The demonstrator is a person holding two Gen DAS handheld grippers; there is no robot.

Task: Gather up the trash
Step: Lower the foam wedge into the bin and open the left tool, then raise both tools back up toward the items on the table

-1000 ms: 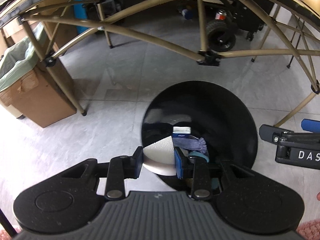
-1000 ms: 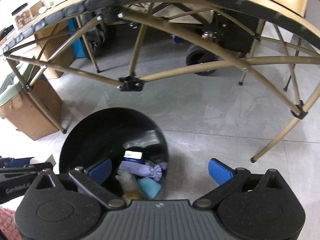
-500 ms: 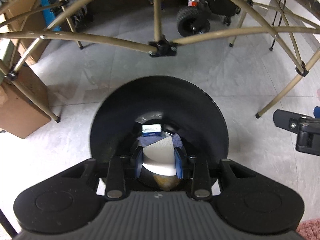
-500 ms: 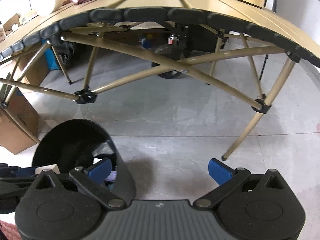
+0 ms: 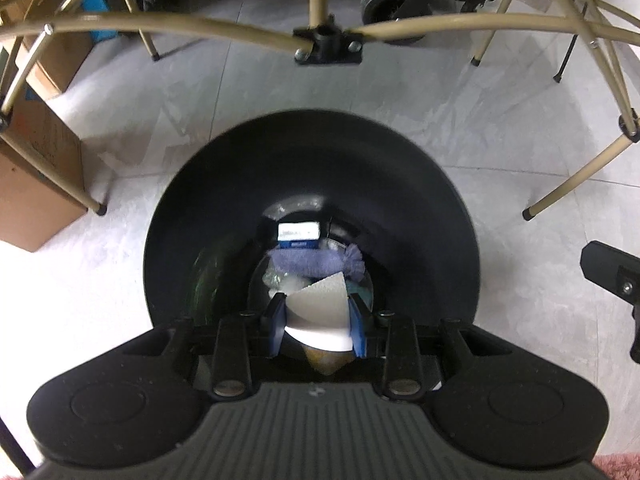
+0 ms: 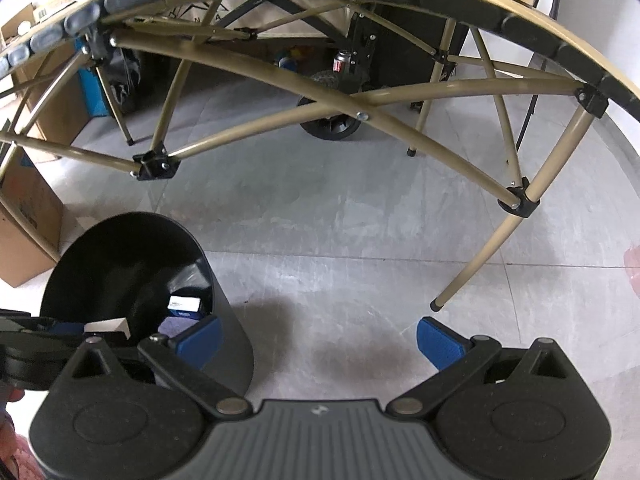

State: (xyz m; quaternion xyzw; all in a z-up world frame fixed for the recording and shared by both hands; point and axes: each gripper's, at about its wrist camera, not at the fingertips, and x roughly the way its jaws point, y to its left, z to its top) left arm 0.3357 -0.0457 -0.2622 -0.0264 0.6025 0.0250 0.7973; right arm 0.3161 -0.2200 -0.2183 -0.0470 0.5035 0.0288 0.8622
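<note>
The main risk is that the white paper scrap, light and flat, drifts or catches on the rim of the black bin when released, landing on the tiled floor if the left gripper lets go off-centre. That gripper's blue fingers are closed on the scrap, pinching it edge to edge directly above the bin's mouth and the trash already inside. The right gripper stands wide open and empty beside the bin.
</note>
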